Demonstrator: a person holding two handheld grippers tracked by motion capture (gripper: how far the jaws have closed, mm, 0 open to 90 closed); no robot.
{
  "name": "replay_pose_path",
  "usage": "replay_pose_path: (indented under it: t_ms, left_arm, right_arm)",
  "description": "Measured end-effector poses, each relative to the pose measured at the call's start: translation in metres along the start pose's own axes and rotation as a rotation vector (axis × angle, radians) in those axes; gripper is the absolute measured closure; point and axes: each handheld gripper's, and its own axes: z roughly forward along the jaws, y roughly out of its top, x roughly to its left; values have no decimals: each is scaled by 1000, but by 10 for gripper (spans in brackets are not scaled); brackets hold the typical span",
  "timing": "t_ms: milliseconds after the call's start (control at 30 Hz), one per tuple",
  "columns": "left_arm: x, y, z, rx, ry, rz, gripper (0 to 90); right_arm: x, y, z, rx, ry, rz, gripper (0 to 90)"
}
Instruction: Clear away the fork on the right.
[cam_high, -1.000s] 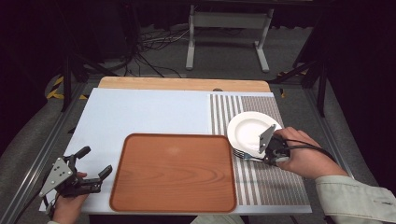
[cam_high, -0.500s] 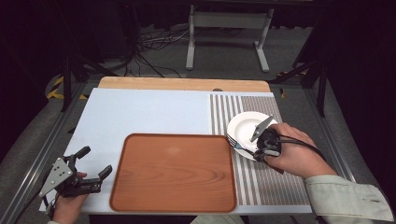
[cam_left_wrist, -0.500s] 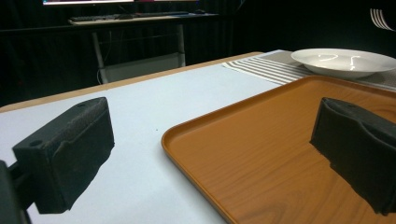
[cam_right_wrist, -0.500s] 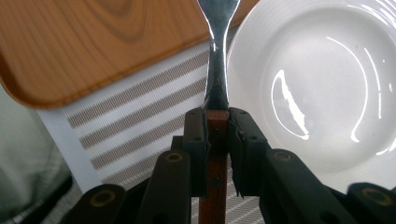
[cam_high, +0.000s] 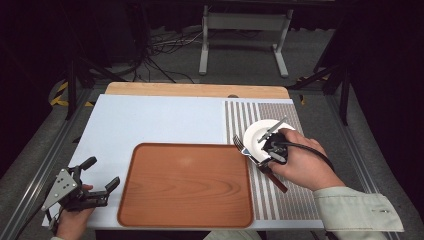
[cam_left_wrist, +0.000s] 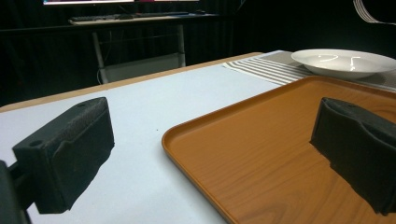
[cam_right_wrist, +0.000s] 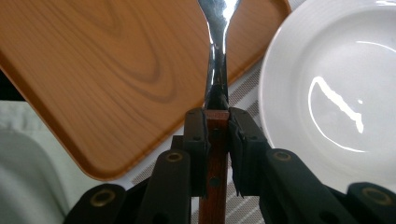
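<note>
Beside the round white plate (cam_high: 262, 134), the right gripper (cam_high: 270, 148) clamps a wooden-handled steel fork (cam_right_wrist: 217, 70); left gripper (cam_high: 97, 177) gapes wide.

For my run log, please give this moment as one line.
right gripper: shut on fork by wooden handle, beside white plate | left gripper: open, holds nothing, left of tray | fork tines toward tray

Orange-brown wood-grain tray (cam_high: 185, 185) sits low in the centre of the high view, on a pale blue mat (cam_high: 150, 120). To its right runs a mat with grey and white stripes (cam_high: 285, 195), and on it a plain white plate (cam_high: 260, 134). The fork (cam_right_wrist: 215, 56) is shiny silver with a reddish-brown wooden handle, between black jaws.
</note>
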Motion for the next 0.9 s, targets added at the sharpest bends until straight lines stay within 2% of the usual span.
replay_pose_path:
  t_ms: [233,367,467,600,733,900]
  left_arm:
    - [0,0,0,-3,1,-2,2]
    - [0,0,1,-1,-5,2,2]
    - [0,0,0,-1,-5,1,2]
    - [0,0,0,-4,-5,-2,2]
    - [0,0,0,-4,-6,-2,2]
    - [0,0,0,-4,-6,-2,2]
  right_arm:
    - [10,10,4,-4,5,32,784]
    - [15,15,7,-10,39,93,783]
    - [18,19,10,-8,47,115,783]
    - [21,23,13,-10,44,133,783]
    - [24,25,15,-6,58,174,783]
    - [28,29,21,16,49,217,783]
